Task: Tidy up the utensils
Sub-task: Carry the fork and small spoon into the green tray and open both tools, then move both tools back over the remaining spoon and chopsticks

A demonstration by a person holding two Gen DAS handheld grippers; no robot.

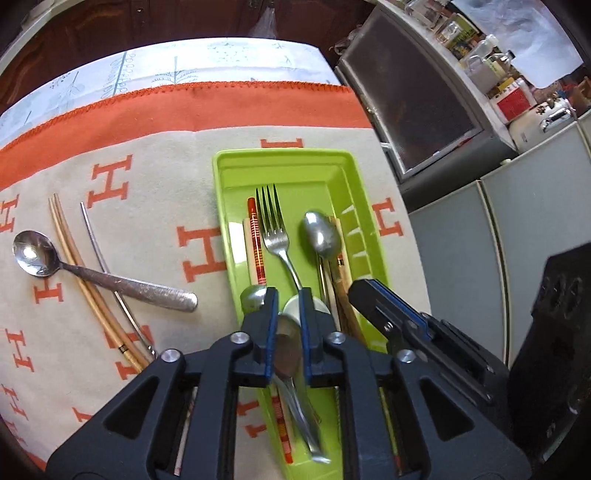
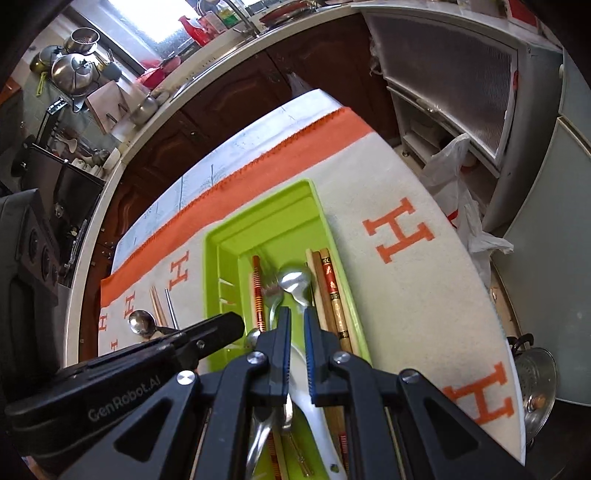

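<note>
Both grippers hang over the tray (image 1: 288, 166), where sorted cutlery lies lengthwise. Left gripper (image 1: 289, 295): jaws barely apart, empty. Right gripper (image 2: 297, 314): jaws nearly closed, gripping nothing I see. Spoon (image 1: 99, 275) and chopsticks (image 1: 74, 258) wait on the surface's left.

We see bright daylight from a blown-out window (image 2: 162, 26), glare on the spoon (image 1: 31, 253) and the tray (image 1: 236, 229). Fisheye bending curves the edges, corners go black, and near utensils blur.
</note>
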